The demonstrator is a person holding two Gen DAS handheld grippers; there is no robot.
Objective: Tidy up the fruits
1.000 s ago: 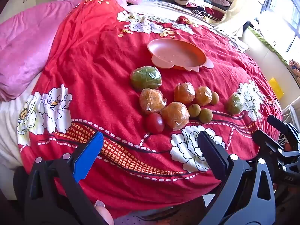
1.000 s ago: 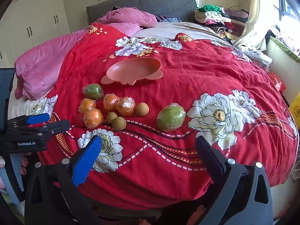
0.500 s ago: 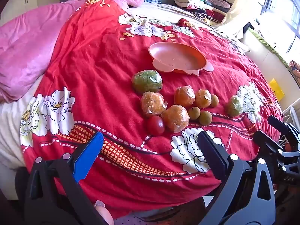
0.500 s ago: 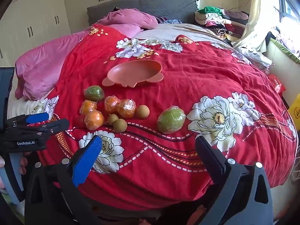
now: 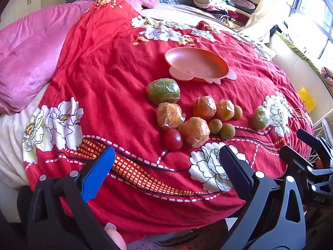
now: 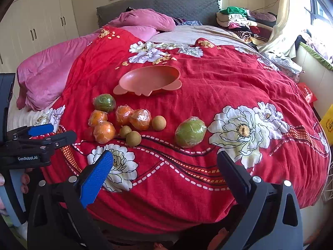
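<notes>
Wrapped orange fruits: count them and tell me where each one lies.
4, clustered below the pink plate: one under the green fruit, one beside the red fruit, two side by side further right. None seems hidden.

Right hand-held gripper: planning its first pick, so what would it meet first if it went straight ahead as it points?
Likely the wrapped green fruit lying apart from the cluster; the open right hand-held gripper points just left of it, though depth is uncertain.
</notes>
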